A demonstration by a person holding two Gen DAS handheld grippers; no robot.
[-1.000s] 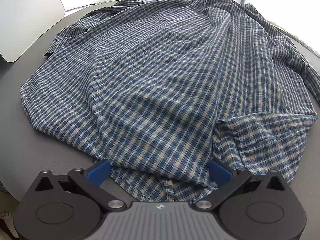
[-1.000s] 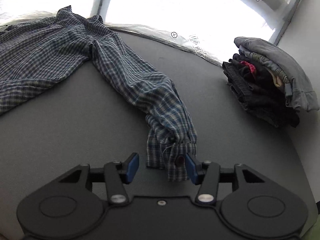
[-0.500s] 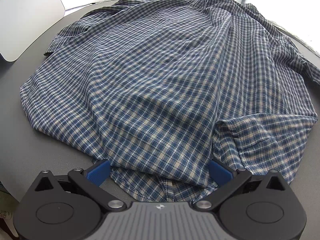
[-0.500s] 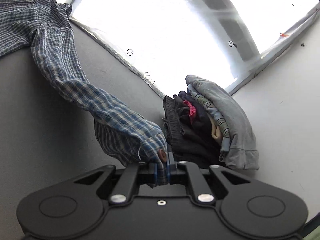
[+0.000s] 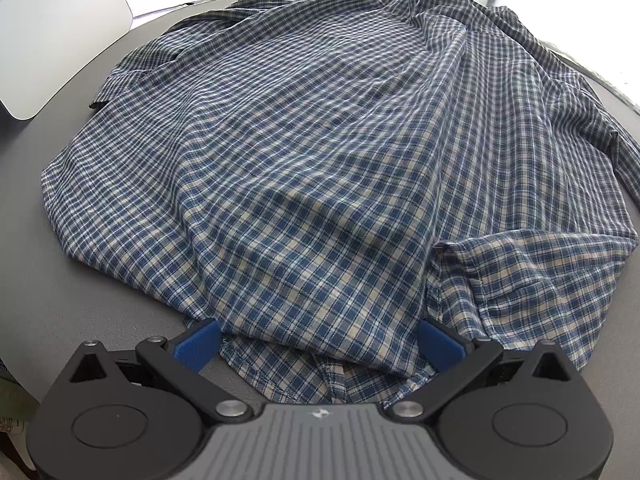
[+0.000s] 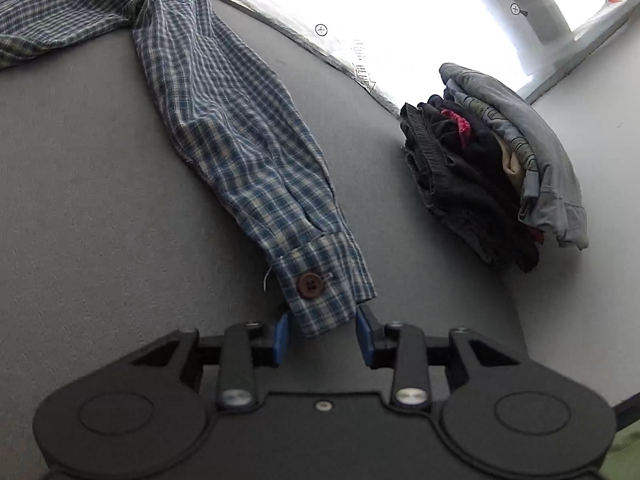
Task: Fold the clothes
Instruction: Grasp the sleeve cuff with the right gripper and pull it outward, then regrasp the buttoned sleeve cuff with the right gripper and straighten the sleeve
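Note:
A blue-and-cream plaid shirt [image 5: 320, 160] lies spread and wrinkled on the grey table [image 5: 100, 300]. My left gripper [image 5: 320, 344] stands wide open over its near hem, with the cloth lying loose between the blue fingertips. In the right wrist view one sleeve [image 6: 240, 140] stretches flat across the table [image 6: 100, 200] toward me. Its cuff [image 6: 324, 280] with a brown button [image 6: 310, 285] ends between the jaws of my right gripper [image 6: 323, 336]. Those jaws are opening, and the pads stand off the cuff's edges.
A stack of folded dark and grey clothes [image 6: 492, 176] sits at the table's far right, by a pale wall. A white board [image 5: 52, 32] leans at the far left. Bright windows run behind the table's curved far edge.
My right gripper closed on the cuff, lifted and drew the sleeve out, then set it down flat and opened its jaws. My left gripper and the shirt body have not moved.

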